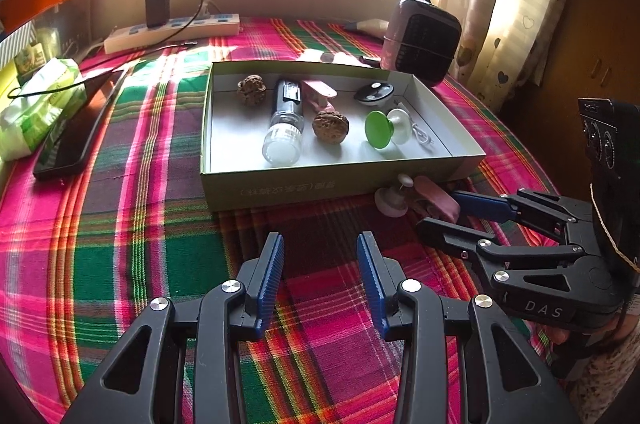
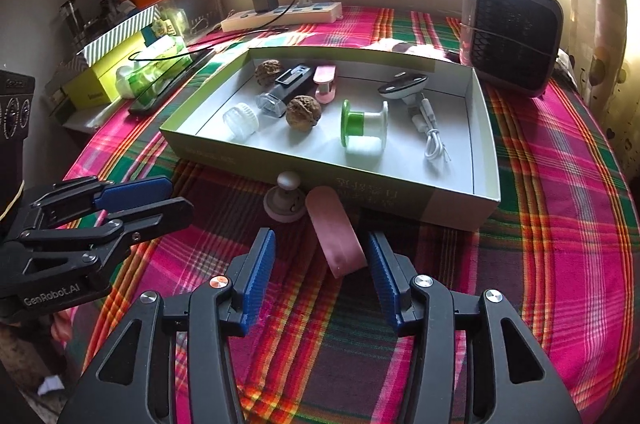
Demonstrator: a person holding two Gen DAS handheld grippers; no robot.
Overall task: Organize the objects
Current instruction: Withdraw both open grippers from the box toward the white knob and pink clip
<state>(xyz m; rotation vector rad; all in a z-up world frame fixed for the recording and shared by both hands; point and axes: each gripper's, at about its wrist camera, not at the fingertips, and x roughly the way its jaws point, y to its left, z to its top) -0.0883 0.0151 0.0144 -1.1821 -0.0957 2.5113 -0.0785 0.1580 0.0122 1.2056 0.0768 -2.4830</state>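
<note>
Plaid cloth (image 1: 120,224), pink, green and orange, covers the table.

One shallow cardboard box (image 1: 460,160), open at the top, sits mid-table. Contents:
- two walnuts (image 1: 330,127), one toward the far wall, one near the middle;
- one clear bottle with a dark label (image 1: 285,120), lying on its side between the walnuts;
- one pink clip (image 1: 318,92), beside the bottle;
- one spool with a green end and a white end (image 1: 384,129), on its side;
- one small black and white oval gadget (image 1: 374,91), with one coiled white cable (image 2: 434,144) beside it.

Outside the box, against its near wall:
- one white knob (image 2: 285,200), just beside a second pink clip (image 2: 335,230) lying on the cloth.

Two grippers:
- left gripper (image 1: 320,278), blue pads apart, nothing between them, above bare cloth in front of the box;
- right gripper (image 2: 322,278), fingers spread about halfway; the second pink clip's near end reaches between the tips, close to the right pad (image 2: 384,280), not clamped.

Other items:
- one power strip (image 1: 172,32) with one black charger (image 1: 156,8) plugged in;
- one dark phone (image 1: 76,128), near the left edge;
- one small heater (image 2: 512,32), behind the box.
</note>
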